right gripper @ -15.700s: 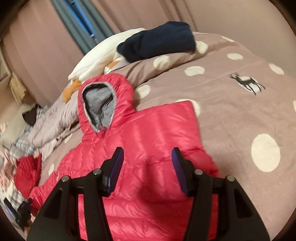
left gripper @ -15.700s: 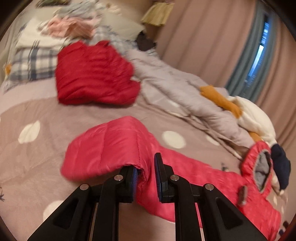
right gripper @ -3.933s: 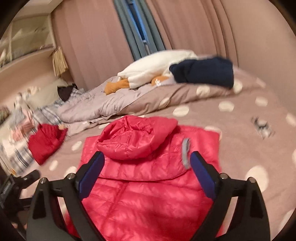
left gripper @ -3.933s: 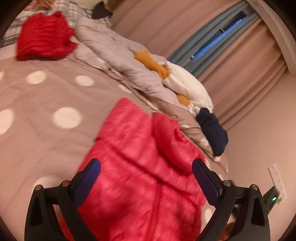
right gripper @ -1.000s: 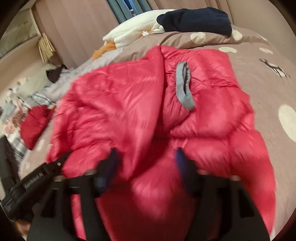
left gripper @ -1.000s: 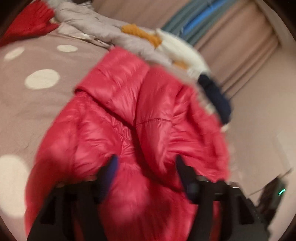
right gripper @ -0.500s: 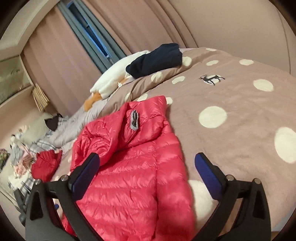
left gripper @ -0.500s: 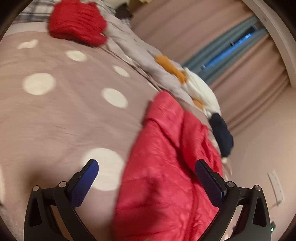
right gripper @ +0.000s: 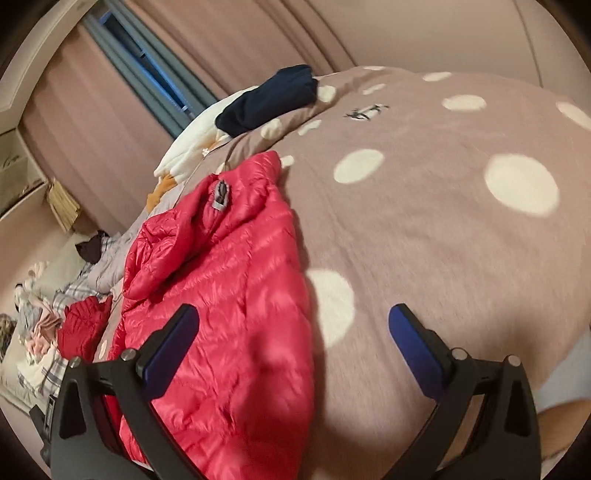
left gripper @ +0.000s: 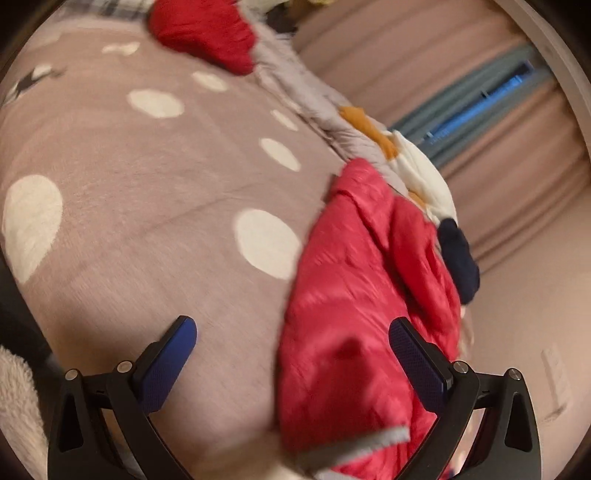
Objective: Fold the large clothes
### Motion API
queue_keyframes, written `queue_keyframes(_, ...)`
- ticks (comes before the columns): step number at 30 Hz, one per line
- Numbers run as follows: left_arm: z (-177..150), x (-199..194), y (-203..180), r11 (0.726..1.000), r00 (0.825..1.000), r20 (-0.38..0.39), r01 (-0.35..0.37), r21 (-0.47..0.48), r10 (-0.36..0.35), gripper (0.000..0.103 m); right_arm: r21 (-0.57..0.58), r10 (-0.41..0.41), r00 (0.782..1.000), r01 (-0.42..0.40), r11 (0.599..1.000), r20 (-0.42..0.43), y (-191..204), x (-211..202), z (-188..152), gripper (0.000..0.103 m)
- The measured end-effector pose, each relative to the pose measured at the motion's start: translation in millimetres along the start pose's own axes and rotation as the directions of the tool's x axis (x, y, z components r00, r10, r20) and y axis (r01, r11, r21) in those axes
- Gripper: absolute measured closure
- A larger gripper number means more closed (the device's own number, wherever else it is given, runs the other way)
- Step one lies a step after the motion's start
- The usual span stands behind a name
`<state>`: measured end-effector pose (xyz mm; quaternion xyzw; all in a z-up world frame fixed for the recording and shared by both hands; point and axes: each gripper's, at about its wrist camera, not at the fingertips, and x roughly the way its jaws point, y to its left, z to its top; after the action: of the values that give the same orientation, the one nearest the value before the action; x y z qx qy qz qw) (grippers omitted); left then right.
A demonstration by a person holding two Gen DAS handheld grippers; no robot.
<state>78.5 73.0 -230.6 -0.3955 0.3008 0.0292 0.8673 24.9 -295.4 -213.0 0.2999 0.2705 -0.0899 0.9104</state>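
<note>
A pink-red puffy hooded jacket (left gripper: 354, 306) lies folded into a long narrow bundle on the polka-dot bedspread (left gripper: 147, 192). In the right wrist view the jacket (right gripper: 229, 314) runs from the near left up to its hood with a grey tab. My left gripper (left gripper: 291, 343) is open and empty, above the jacket's near end, which has grey trim. My right gripper (right gripper: 291, 332) is open and empty, above the jacket's right edge.
A second, darker red jacket (left gripper: 207, 29) lies folded at the far end of the bed. A grey quilt (left gripper: 306, 99), a white and orange garment (left gripper: 417, 173) and a navy garment (right gripper: 269, 99) lie along the curtain side. Curtains and wall stand behind.
A second ago both grippers were down on the jacket with narrower jaws. They have since opened wide and drawn back, leaving the jacket folded on the bed.
</note>
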Motion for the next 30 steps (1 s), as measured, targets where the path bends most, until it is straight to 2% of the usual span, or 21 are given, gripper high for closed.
queue_keyframes(1,-4.2,2.2,-4.7,1.0,0.999,-0.027,0.03,0.006,-0.03,0.001,0.006,0.027,1.0,-0.027,1.0,0.008,-1.3,-3.8,-4.9,0.0)
queue_keyframes(2,-12.2,8.0,-9.0,0.995,0.991,-0.088,0.096,-0.008,-0.096,0.001,0.024,0.057,0.998,-0.058,0.998,0.01,-4.8,-5.3,-9.8,0.0)
queue_keyframes(4,-23.5,16.4,-11.4,0.983,0.973,-0.138,0.176,-0.058,-0.182,0.001,0.121,0.131,0.991,-0.13,0.984,-0.003,-15.1,-6.1,-24.7,0.0)
queue_keyframes(5,-30.4,17.9,-14.6,0.979,0.971,-0.134,0.193,-0.064,-0.2,0.001,0.152,0.158,0.987,-0.158,0.976,0.012,-17.0,-8.5,-31.0,0.0)
queue_keyframes(7,-38.9,15.7,-24.3,0.983,0.977,-0.103,0.183,-0.026,-0.185,0.001,0.192,0.203,0.978,-0.207,0.959,0.042,-12.3,-14.9,-42.1,0.0)
queue_keyframes(8,-41.5,17.4,-29.6,0.98,0.973,-0.119,0.197,-0.018,-0.198,0.001,0.224,0.259,0.966,-0.258,0.94,0.024,-7.4,-13.6,-47.6,0.0)
queue_keyframes(10,-43.6,24.6,-37.8,0.968,0.952,-0.177,0.248,-0.032,-0.25,0.001,0.316,0.382,0.924,-0.358,0.878,-0.012,-0.7,-6.5,-57.8,0.0)
queue_keyframes(12,-44.7,26.3,-39.0,0.96,0.939,-0.2,0.274,-0.058,-0.28,0.001,0.4,0.468,0.882,-0.411,0.819,-0.052,9.6,5.8,-70.3,0.0)
queue_keyframes(13,-43.6,30.1,-40.1,0.964,0.942,-0.204,0.26,-0.059,-0.267,0.001,0.384,0.459,0.886,-0.401,0.832,-0.067,17.0,8.8,-72.4,0.0)
queue_keyframes(15,-43.6,35.7,-41.1,0.968,0.945,-0.212,0.245,-0.049,-0.25,0.001,0.273,0.395,0.914,-0.358,0.893,-0.091,36.2,9.6,-71.4,0.0)
queue_keyframes(16,-43.5,35.5,-41.7,0.968,0.945,-0.21,0.246,-0.045,-0.25,0.001,0.218,0.376,0.921,-0.349,0.911,-0.097,46.2,9.9,-70.2,0.0)
queue_keyframes(23,-46.2,38.4,-43.2,0.976,0.955,-0.203,0.218,-0.016,-0.216,0.005,0.2,0.344,0.936,-0.324,0.925,-0.071,54.6,16.8,-65.4,0.0)
queue_keyframes(24,-45.9,38.6,-41.4,0.98,0.961,-0.199,0.196,-0.011,-0.195,0.013,0.185,0.337,0.939,-0.319,0.929,-0.07,52.6,14.0,-67.7,0.005)
queue_keyframes(25,-46.5,39.4,-40.8,0.987,0.968,-0.192,0.163,-0.004,-0.161,0.027,0.156,0.31,0.948,-0.297,0.942,-0.067,53.4,12.6,-68.6,0.018)
queue_keyframes(26,-47.1,40.9,-39.8,0.994,0.978,-0.179,0.11,0.012,-0.106,0.034,0.136,0.27,0.961,-0.259,0.956,-0.065,52.3,12.8,-70.4,0.027)
queue_keyframes(28,-48.9,40.9,-33.7,0.998,0.988,-0.144,0.053,0.025,-0.048,0.063,0.133,0.159,0.985,-0.148,0.98,-0.07,44.1,17.6,-75.7,0.071)
queue_keyframes(30,-48.6,44.3,-23.6,0.999,0.992,-0.12,0.037,-0.001,-0.037,0.075,0.131,0.114,0.991,-0.104,0.986,-0.065,37.7,20.0,-76.9,0.091)
